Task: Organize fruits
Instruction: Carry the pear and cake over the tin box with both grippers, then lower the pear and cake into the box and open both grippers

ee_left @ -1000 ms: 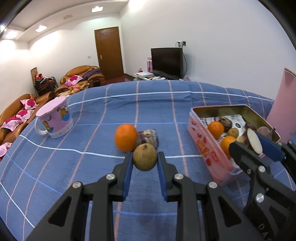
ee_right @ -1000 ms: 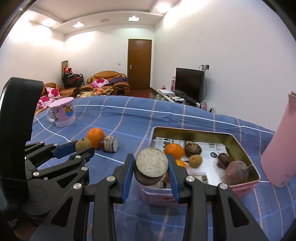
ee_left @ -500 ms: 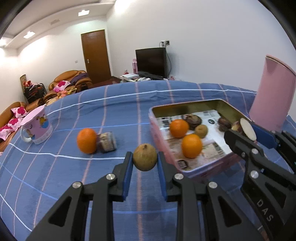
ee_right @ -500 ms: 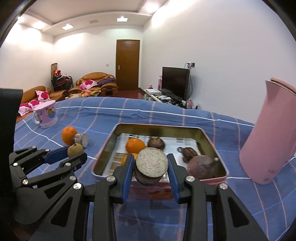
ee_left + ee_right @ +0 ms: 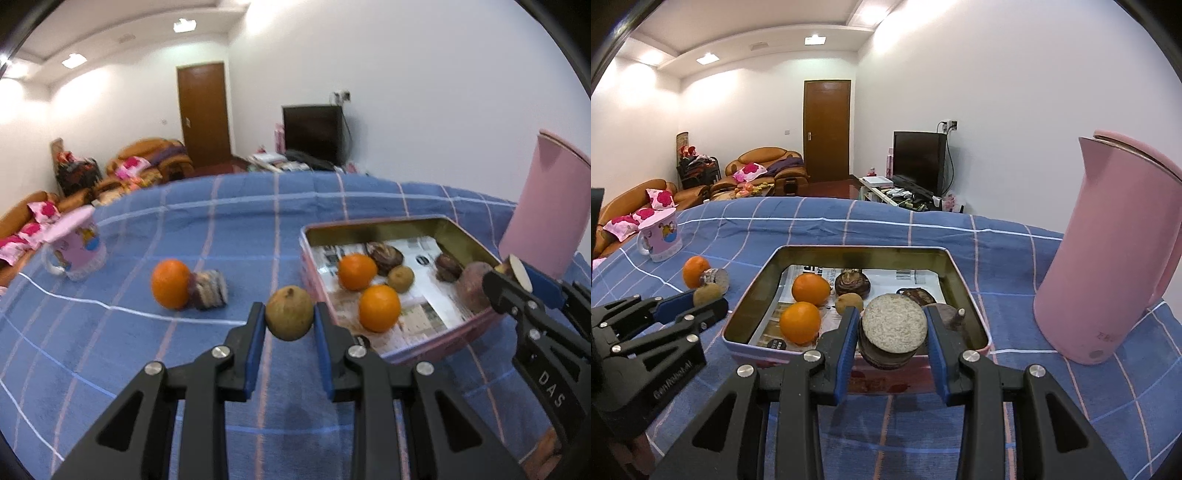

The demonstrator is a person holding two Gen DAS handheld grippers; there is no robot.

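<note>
While both hands carry fruit toward the tin:
Left view: left gripper (image 5: 290, 320) pinching a brown fruit (image 5: 290, 313) above the cloth; the tin (image 5: 391, 354) has slid closer, now just right of it.
Right view: right gripper (image 5: 891, 334) clamping a cut root (image 5: 893, 328), now over the tin's (image 5: 964, 284) near edge instead of short of it.
Meaning: both drops look close; one orange (image 5: 696, 271) and a wrapped piece beside it wait outside.

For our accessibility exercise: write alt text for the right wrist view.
The right gripper holds a cut brown fruit over a pink tin with oranges and brown fruits inside. A pink jug stands to the right on the blue checked cloth.
</note>
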